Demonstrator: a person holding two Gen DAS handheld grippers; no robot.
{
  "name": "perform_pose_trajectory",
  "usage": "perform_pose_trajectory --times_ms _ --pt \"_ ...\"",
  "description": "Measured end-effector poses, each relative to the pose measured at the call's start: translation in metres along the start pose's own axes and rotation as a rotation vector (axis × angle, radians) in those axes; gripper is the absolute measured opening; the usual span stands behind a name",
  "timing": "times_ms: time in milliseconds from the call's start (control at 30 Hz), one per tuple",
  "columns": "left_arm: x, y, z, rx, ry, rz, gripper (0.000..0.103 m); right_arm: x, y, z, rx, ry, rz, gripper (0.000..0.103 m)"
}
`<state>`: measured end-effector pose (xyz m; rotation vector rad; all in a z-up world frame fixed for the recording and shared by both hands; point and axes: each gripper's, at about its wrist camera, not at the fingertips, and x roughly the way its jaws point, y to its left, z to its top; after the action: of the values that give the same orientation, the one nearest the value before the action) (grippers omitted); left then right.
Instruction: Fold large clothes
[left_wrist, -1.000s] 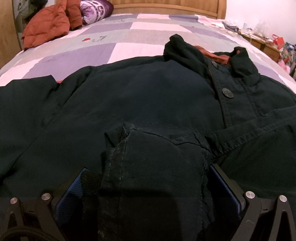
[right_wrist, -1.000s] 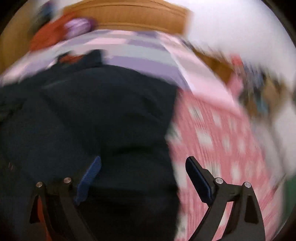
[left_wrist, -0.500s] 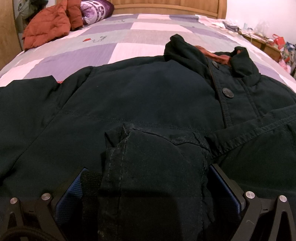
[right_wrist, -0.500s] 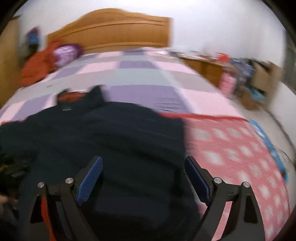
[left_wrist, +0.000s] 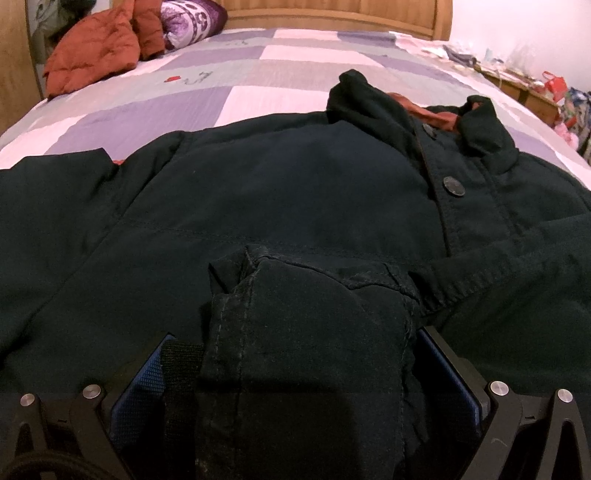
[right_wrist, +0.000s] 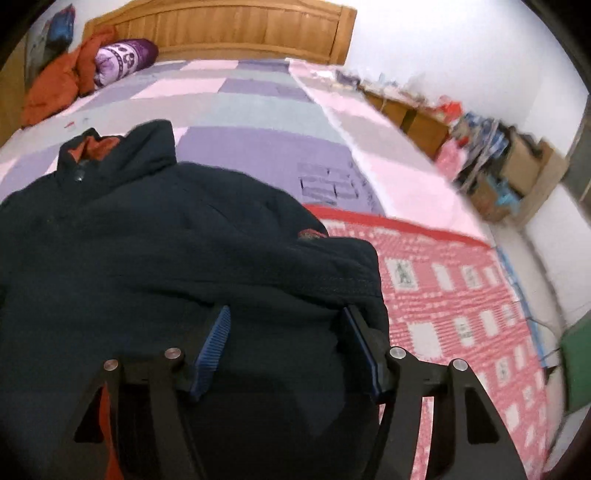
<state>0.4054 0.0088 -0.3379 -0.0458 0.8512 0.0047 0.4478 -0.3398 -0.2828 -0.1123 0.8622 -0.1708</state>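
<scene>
Dark jacket (left_wrist: 295, 192) lies flat on bed (left_wrist: 221, 85), front up, collar toward headboard (right_wrist: 221, 29), long axis running head-to-foot. Left gripper (left_wrist: 295, 373) low at near edge, pointing up the bed, clamped on bunched cuff/sleeve. Right gripper (right_wrist: 288, 343) angled down over jacket's right side, fabric btwn its fingers, grip unclear.

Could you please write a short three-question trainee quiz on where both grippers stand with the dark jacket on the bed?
1. True or false: the left gripper has a bunched sleeve cuff of the dark jacket between its fingers.
2. What lies beside the orange garment near the headboard: A a purple patterned pillow, B a laptop, C a shoe?
3. Fill in: the right gripper straddles the jacket's ____ edge.

Key: 1 true; 2 A; 3 right.
</scene>
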Motion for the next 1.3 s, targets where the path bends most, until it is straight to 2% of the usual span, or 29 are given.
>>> perform_pose_trajectory --times_ms 67,167,267,300,367,467,500,533,567,633,733,800,933,1000,1100,1300 --pt "0.000 0.000 0.000 0.001 0.000 0.001 0.103 -0.018 0.034 0.001 -0.019 -0.042 0.116 0.067" --pt "0.000 0.000 0.000 0.001 0.001 0.000 0.103 -0.028 0.106 -0.013 -0.171 -0.021 0.258 0.077" --pt "0.000 0.000 0.000 -0.001 0.001 -0.002 0.103 -0.029 0.144 -0.027 -0.311 -0.017 0.243 0.078" --pt "0.000 0.000 0.000 0.000 0.001 -0.002 0.103 -0.026 0.138 -0.031 -0.299 -0.014 0.218 0.080" --pt "0.000 0.000 0.000 -0.001 0.002 -0.003 0.103 -0.020 0.107 -0.032 -0.192 0.002 0.159 0.081" --pt "0.000 -0.001 0.000 0.000 0.001 -0.001 0.103 -0.015 0.018 -0.039 0.044 0.028 -0.107 0.082" --pt "0.001 -0.001 0.001 0.002 0.001 0.002 0.103 -0.015 -0.004 -0.043 0.104 0.046 -0.154 0.083" --pt "0.001 0.000 0.001 0.003 0.001 0.003 0.103 -0.014 -0.021 -0.048 0.163 0.077 -0.170 0.088" --pt "0.000 0.000 0.001 0.004 0.001 0.005 0.103 -0.013 -0.031 -0.054 0.215 0.090 -0.131 0.089" --pt "0.000 0.000 0.003 0.007 0.004 0.007 0.103 -0.007 -0.032 -0.065 0.230 0.086 -0.104 0.089" --pt "-0.001 -0.001 0.005 0.009 0.014 0.001 0.103 -0.004 -0.013 -0.076 0.183 0.006 -0.191 0.089" --pt "-0.002 0.004 0.008 -0.009 0.028 -0.025 0.103 -0.003 -0.006 -0.079 0.171 -0.007 -0.213 0.089" --pt "-0.012 0.022 0.013 -0.069 0.030 -0.061 0.103 0.001 -0.024 -0.082 0.224 0.010 -0.138 0.091" --pt "-0.020 0.025 0.009 -0.053 0.007 -0.055 0.103 0.002 -0.030 -0.085 0.244 0.014 -0.115 0.092" --pt "-0.026 0.028 0.002 -0.021 -0.004 -0.053 0.103 0.002 -0.024 -0.086 0.226 0.008 -0.139 0.092" --pt "-0.046 0.039 0.000 -0.026 0.006 -0.063 0.103 0.000 -0.021 -0.083 0.205 0.028 -0.156 0.092"
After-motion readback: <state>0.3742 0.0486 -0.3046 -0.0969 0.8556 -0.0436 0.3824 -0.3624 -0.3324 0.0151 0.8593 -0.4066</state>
